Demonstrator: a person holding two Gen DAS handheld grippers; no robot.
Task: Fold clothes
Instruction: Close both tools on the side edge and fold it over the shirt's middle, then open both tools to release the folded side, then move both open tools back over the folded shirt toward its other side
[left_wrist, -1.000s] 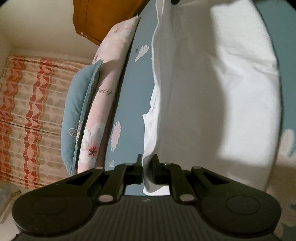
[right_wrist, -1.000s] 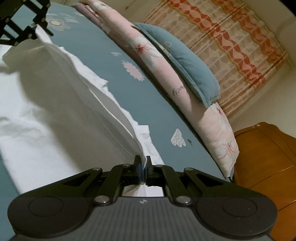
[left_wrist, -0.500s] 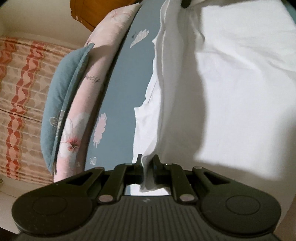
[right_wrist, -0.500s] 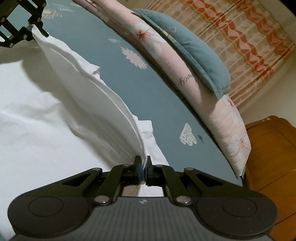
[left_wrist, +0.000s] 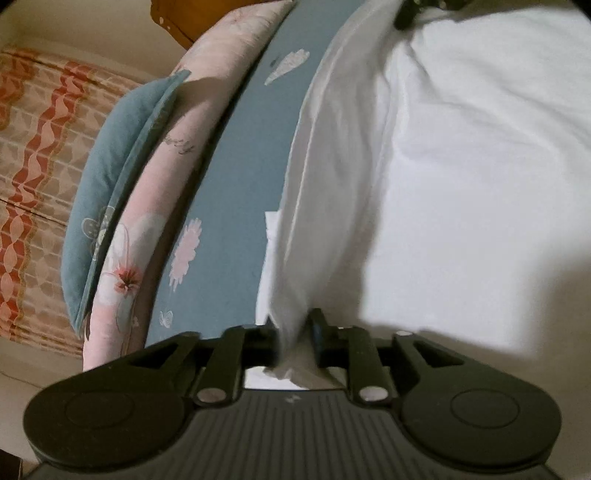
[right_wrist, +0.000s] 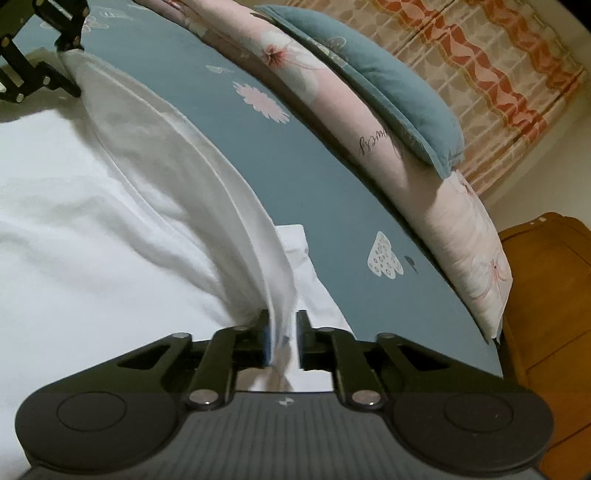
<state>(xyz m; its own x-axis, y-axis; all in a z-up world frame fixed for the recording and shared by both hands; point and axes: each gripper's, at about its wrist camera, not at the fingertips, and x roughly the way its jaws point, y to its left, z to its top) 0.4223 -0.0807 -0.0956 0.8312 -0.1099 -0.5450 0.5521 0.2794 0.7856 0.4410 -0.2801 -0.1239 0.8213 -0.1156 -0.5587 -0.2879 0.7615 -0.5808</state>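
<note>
As both jaws have just been opening, you are letting the fold drop.
Left gripper and right gripper stand spread, the white cloth slack between them on the bed, where earlier both pinched it.

The right claw fills the bottom of the right wrist view, its jaws having just been opening, with a raised edge of the white garment between them, lying against the left pad and clear of the right one. That edge runs as a ridge to the left claw at the top left. The garment is spread on a bed with a blue flowered sheet. Beyond it lie a pink floral pillow and a blue cushion; striped curtains and a wooden cabinet stand behind.
</note>
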